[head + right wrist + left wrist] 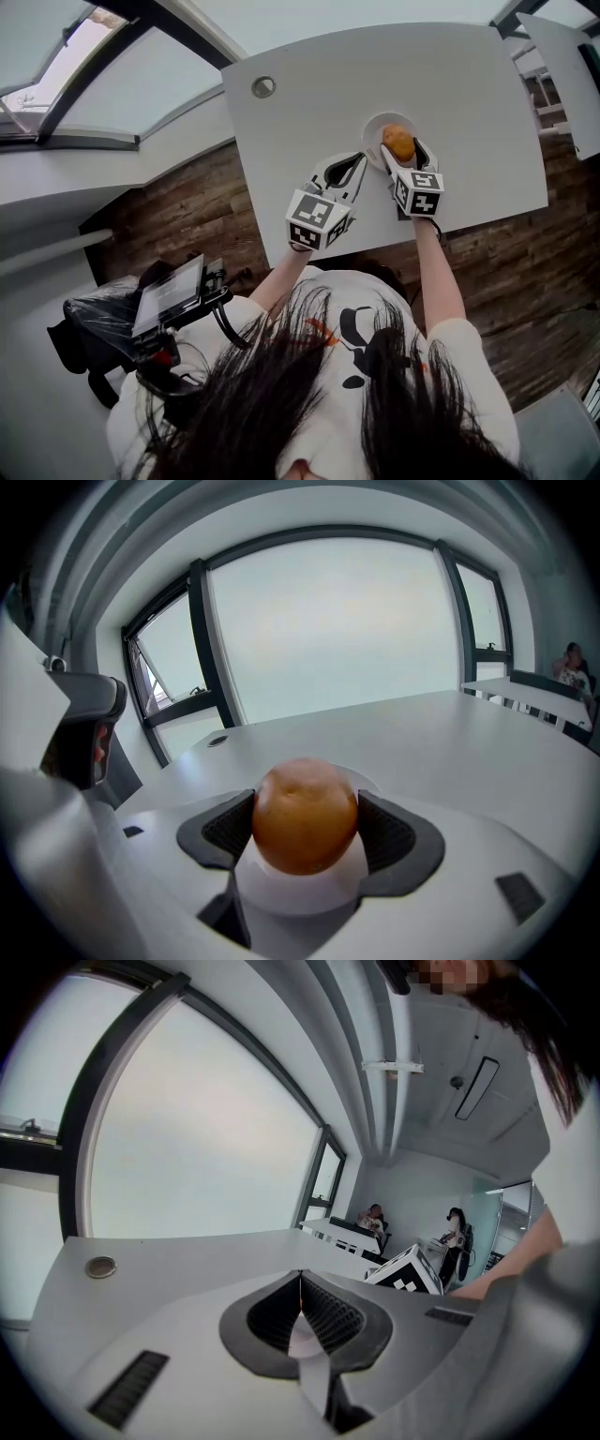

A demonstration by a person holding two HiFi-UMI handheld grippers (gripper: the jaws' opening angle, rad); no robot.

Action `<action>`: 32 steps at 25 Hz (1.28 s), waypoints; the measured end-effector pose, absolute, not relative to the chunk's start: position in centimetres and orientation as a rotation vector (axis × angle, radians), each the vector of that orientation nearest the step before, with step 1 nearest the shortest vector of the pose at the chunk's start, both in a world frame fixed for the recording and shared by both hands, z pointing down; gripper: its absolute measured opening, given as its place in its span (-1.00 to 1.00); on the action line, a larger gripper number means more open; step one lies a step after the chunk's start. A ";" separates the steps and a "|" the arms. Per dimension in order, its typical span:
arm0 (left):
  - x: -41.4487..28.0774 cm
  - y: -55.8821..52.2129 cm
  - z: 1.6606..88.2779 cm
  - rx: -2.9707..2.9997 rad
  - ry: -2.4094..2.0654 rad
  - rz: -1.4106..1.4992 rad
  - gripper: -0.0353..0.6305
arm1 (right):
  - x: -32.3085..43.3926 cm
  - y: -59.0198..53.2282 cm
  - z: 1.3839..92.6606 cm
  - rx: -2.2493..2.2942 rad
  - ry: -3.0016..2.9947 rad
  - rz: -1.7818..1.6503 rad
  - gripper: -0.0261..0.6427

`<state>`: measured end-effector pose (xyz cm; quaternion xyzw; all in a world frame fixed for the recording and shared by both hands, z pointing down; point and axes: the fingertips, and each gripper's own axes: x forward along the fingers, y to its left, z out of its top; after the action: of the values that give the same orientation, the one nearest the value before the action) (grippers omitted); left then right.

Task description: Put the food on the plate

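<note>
A round orange-brown piece of food [398, 142] sits between the jaws of my right gripper [401, 150], over the near side of a small white plate [375, 124] on the white table [309, 112]. In the right gripper view both ribbed pads [382, 832] press the sides of the food [305, 813], with the plate [300, 897] just beneath; I cannot tell whether the food touches it. My left gripper [349, 172] hovers left of the plate. Its jaws meet at the tips with nothing held [300, 1283].
A round metal grommet [263, 87] is set in the table's far left corner. The table's near edge runs just under both grippers. A black bag and a tablet [169, 300] lie on the wood floor at my left. Another white table [562, 66] stands to the right.
</note>
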<state>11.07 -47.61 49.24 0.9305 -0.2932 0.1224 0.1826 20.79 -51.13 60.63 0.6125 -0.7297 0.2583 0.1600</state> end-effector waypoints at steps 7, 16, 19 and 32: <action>11.2 -47.6 49.4 2.625 -0.819 0.341 -0.88 | 20.8 -50.9 60.9 1.739 -2.075 0.830 0.07; 11.0 -47.6 49.5 2.616 -0.818 0.330 -0.88 | 20.7 -49.4 60.6 1.717 -2.077 0.895 0.08; 11.0 -47.3 49.4 2.615 -0.808 0.324 -0.88 | 21.0 -48.3 60.0 1.761 -2.071 0.904 0.08; 10.6 -45.2 50.0 2.609 -0.746 0.310 -0.88 | 19.4 -43.0 54.6 1.926 -2.124 0.796 0.07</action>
<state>10.64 -45.25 50.01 0.9352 -0.2675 0.1113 0.2035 19.36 -43.00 54.56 0.6450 -0.7113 0.2667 0.0829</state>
